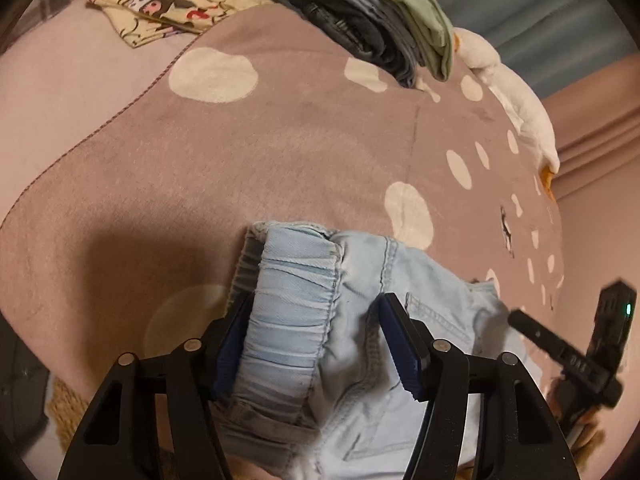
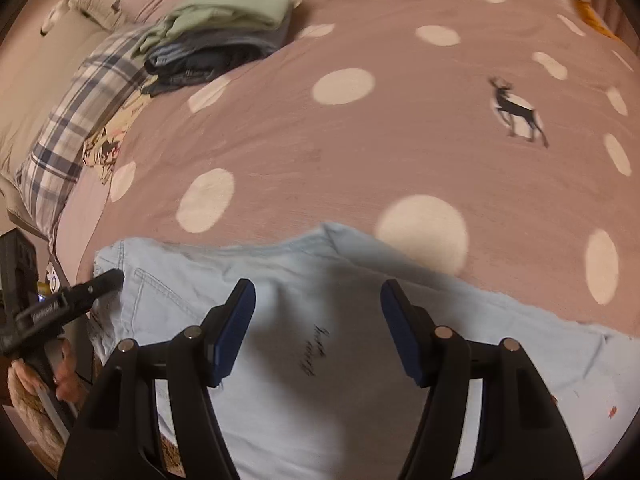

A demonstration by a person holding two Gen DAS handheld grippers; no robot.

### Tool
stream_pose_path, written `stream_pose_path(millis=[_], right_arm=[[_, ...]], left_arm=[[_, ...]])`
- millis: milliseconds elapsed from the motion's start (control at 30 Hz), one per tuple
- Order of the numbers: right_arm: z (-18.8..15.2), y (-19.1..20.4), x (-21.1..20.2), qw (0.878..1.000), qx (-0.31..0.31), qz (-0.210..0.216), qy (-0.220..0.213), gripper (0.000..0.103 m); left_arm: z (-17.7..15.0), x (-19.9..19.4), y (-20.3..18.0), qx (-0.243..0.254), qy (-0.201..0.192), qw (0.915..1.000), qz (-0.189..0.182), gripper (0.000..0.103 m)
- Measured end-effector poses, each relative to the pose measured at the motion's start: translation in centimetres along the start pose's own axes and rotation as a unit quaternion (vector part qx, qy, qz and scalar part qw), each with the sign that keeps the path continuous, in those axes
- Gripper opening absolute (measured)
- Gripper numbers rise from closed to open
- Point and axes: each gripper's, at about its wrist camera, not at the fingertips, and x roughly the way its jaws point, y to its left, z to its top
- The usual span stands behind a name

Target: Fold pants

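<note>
Nearest in the left wrist view, the left gripper (image 1: 316, 336) stands with its blue-padded fingers (image 1: 232, 340) spread wide on either side of the gathered elastic waistband (image 1: 292, 280) of the light blue pants (image 1: 384, 280). The pads look close to the bunched band, but I cannot say they pinch it; the jaws read as released around it, not clamped. The right gripper (image 2: 318, 328) hangs just above the broad middle of the pants, fingers likewise parted, nothing between them but cloth below, with a small dark script mark (image 2: 314, 354) on the fabric underneath.

The pants lie at the near edge of the bed, on the pinkish-brown spotted blanket (image 2: 360, 152), waistband to the left, the rest running off to the right. They seem spread fairly flat, perhaps doubled leg on leg, though I cannot be sure. By my judgement the folding is early: the lengthwise halving may be done, the crosswise folds remain.

Both tools tilt forward and down over the near edge, the left one low at the waist end.

Farther off, a stack of folded clothes (image 2: 224, 32), green on top of dark denim, sits at the far left, beside a plaid pillow (image 2: 76, 120).
</note>
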Motion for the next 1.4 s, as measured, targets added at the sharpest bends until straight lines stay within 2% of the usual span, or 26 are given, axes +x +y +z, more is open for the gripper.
stream_pose_path(millis=[200, 333, 433, 500, 600, 667, 700, 800, 867, 1033, 1233, 1400], right_arm=[[1.3, -0.5, 0.6, 1.0, 0.006, -0.018, -0.002, 0.065], [2.1, -1.7, 1.5, 0.998, 0.006, -0.056, -0.001, 0.065], [2.3, -2.5, 2.5, 0.999, 0.01, -0.043, 0.017, 0.065], [2.2, -2.5, 3.6, 0.999, 0.011, -0.019, 0.038, 0.057], [2.1, -1.6, 4.5, 0.999, -0.014, 0.003, 0.035, 0.026], [2.1, -0.8, 4.5, 0.999, -0.024, 0.001, 0.029, 0.011], [2.2, -0.5, 4.3, 0.999, -0.027, 0.0, 0.022, 0.008], [2.4, -0.5, 2.5, 1.0, -0.006, 0.012, -0.015, 0.008], [2.2, -0.3, 2.2, 1.0, -0.014, 0.014, -0.024, 0.008], [2.0, -0.4, 4.9, 1.0, -0.004, -0.007, 0.001, 0.009], [2.1, 0.9, 5.6, 0.998, -0.035, -0.054, -0.012, 0.011], [2.0, 0.3, 5.5, 0.998, -0.03, -0.057, -0.024, 0.012]], left_arm=[[-0.7, -0.2, -0.3, 0.022, -0.019, 0.9995, 0.015, 0.055], [-0.6, -0.1, -0.2, 0.016, -0.018, 0.9996, 0.017, 0.055], [-0.6, 0.1, -0.4, 0.019, -0.02, 0.9994, 0.021, 0.055], [-0.6, 0.1, -0.4, 0.019, -0.019, 0.9995, 0.019, 0.055], [-0.6, 0.2, -0.4, 0.018, -0.02, 0.9995, 0.018, 0.052], [-0.7, 0.1, -0.6, 0.02, -0.025, 0.9993, 0.021, 0.047], [-0.8, 0.0, -0.7, 0.021, -0.027, 0.9992, 0.022, 0.043], [-1.0, -0.7, -0.9, 0.017, -0.03, 0.9992, 0.02, 0.039], [-1.2, -1.1, -0.8, 0.015, -0.031, 0.9992, 0.02, 0.039], [-1.4, -0.1, -0.8, 0.033, -0.023, 0.9981, 0.046, 0.042], [-1.5, 0.6, -0.9, 0.037, -0.034, 0.9969, 0.061, 0.044], [-1.5, 0.7, -0.8, 0.029, -0.033, 0.9976, 0.053, 0.045]])
